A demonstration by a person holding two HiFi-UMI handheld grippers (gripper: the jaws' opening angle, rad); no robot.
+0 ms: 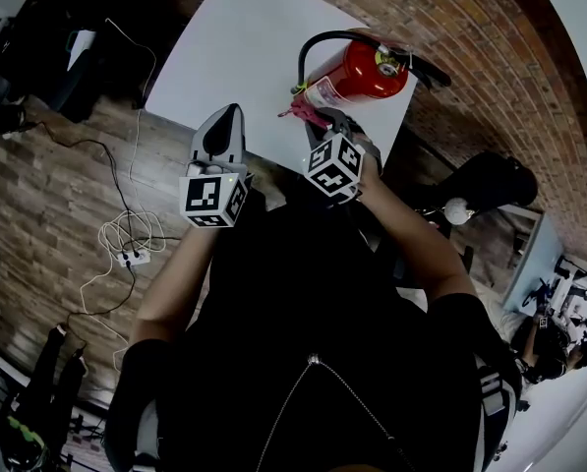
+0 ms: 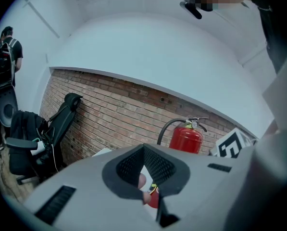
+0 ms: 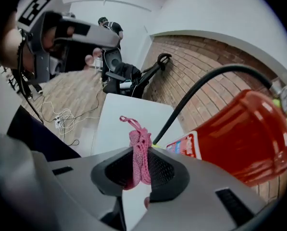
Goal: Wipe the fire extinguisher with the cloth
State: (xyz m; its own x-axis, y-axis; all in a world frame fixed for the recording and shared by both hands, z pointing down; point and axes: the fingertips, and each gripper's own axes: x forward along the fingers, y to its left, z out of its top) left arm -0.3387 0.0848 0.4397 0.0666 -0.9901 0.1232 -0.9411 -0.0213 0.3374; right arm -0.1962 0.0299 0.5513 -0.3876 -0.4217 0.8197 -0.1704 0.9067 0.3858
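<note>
A red fire extinguisher [image 1: 362, 72] with a black hose stands near the right corner of the white table [image 1: 234, 47]. My right gripper [image 1: 320, 123] sits just in front of its base, shut on a bunched pink cloth [image 1: 301, 113]. In the right gripper view the cloth [image 3: 140, 148] sticks up between the shut jaws of the right gripper [image 3: 142, 157], close beside the extinguisher [image 3: 239, 138]. My left gripper [image 1: 224, 134] hovers over the table's near edge to the left, shut and holding nothing. In the left gripper view the left gripper [image 2: 143, 150] points toward the extinguisher [image 2: 185, 138].
A brick wall [image 1: 490, 57] runs behind the table. A black office chair [image 2: 35, 131] stands at the left. White cables and a power strip [image 1: 126, 239] lie on the wooden floor. One person [image 2: 6, 47] stands far left; another [image 1: 544, 347] sits at right.
</note>
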